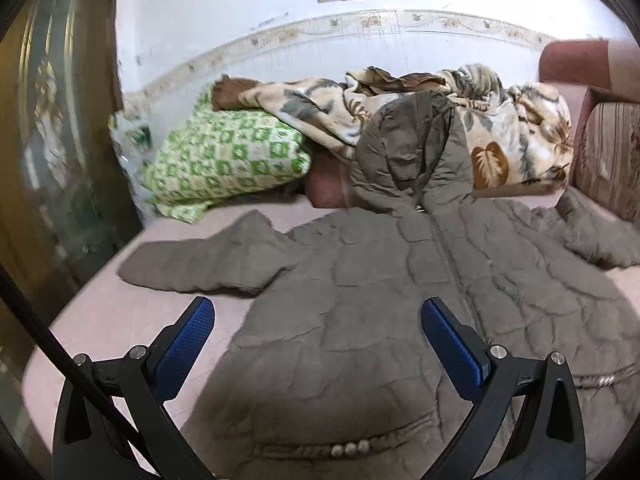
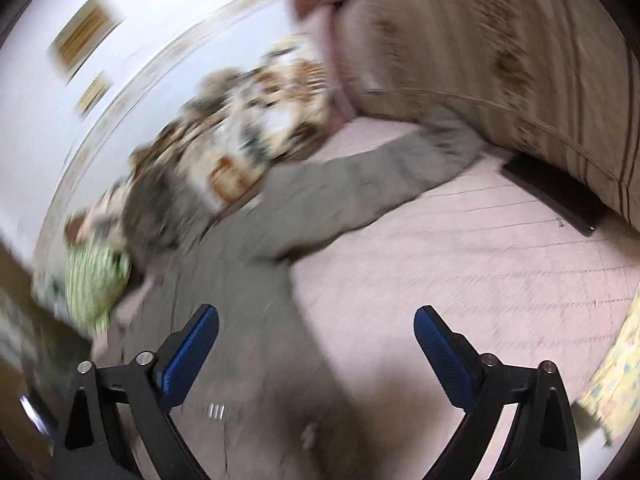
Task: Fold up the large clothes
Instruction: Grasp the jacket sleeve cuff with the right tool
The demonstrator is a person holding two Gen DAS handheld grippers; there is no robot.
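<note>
A grey-brown quilted hooded jacket (image 1: pixel 380 292) lies spread front-up on a pink bed sheet (image 1: pixel 100 316). Its hood (image 1: pixel 412 152) rests against the bedding at the back and both sleeves stretch outwards. My left gripper (image 1: pixel 318 316) is open and empty, above the jacket's lower left part. The right wrist view is motion-blurred. It shows the jacket (image 2: pixel 248 264) with its sleeve (image 2: pixel 384 172) reaching toward a striped cushion. My right gripper (image 2: pixel 316 328) is open and empty, over the jacket's right hem edge and the sheet (image 2: pixel 460 248).
A green-and-white checked pillow (image 1: pixel 224 160) and a leaf-patterned blanket (image 1: pixel 512 132) lie at the back by the wall. A reddish striped cushion (image 1: pixel 608 148) stands at the right. A dark flat object (image 2: pixel 556 196) lies by the cushion (image 2: pixel 480 40). A wooden door (image 1: pixel 44 120) is at the left.
</note>
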